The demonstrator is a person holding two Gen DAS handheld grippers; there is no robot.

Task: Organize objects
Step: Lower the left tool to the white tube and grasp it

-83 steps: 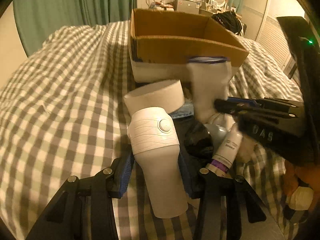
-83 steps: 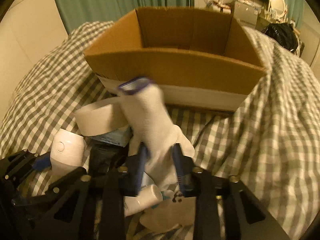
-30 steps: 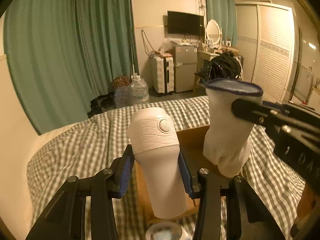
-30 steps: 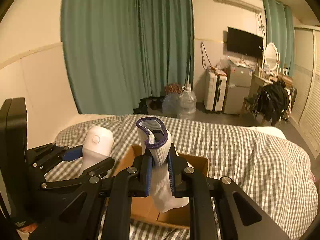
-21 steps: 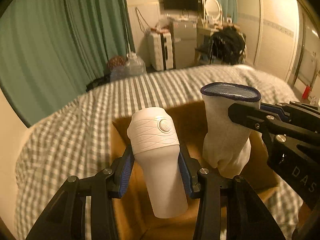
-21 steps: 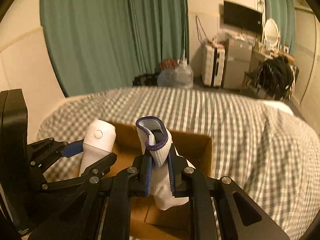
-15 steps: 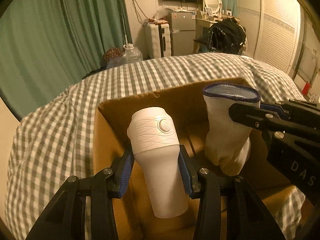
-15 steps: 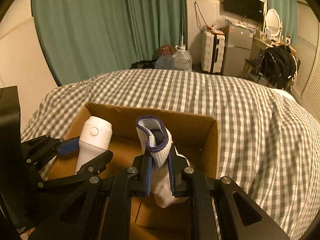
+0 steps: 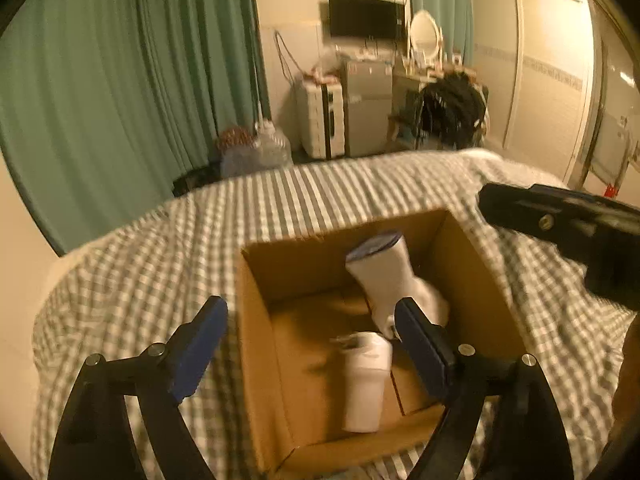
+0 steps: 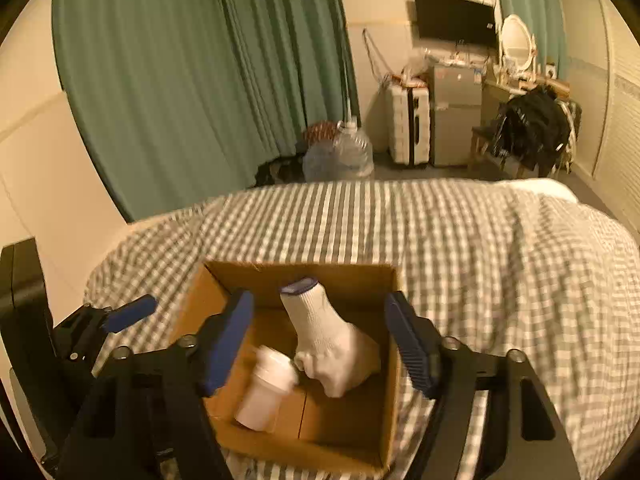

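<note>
A brown cardboard box [image 9: 476, 272] sits open on the checked bed; it also shows in the right wrist view [image 10: 344, 428]. Inside it lie a white ribbed bottle [image 9: 366, 380] and a white sock with a blue cuff [image 9: 394, 280]. The right wrist view shows the bottle [image 10: 266, 392] beside the sock [image 10: 332, 340]. My left gripper [image 9: 312, 340] is open and empty above the box. My right gripper [image 10: 320, 340] is open and empty above the box too; its black body [image 9: 568, 224] shows at the right of the left wrist view.
The checked bed cover [image 10: 500, 264] spreads around the box. Green curtains [image 10: 200, 80] hang behind the bed. A suitcase, a small fridge [image 10: 456, 112], water jugs [image 10: 344, 156] and a chair with dark clothes stand on the floor beyond.
Both grippers have opened and risen above the box. The white bottle and the sock have dropped out of the jaws into the box.
</note>
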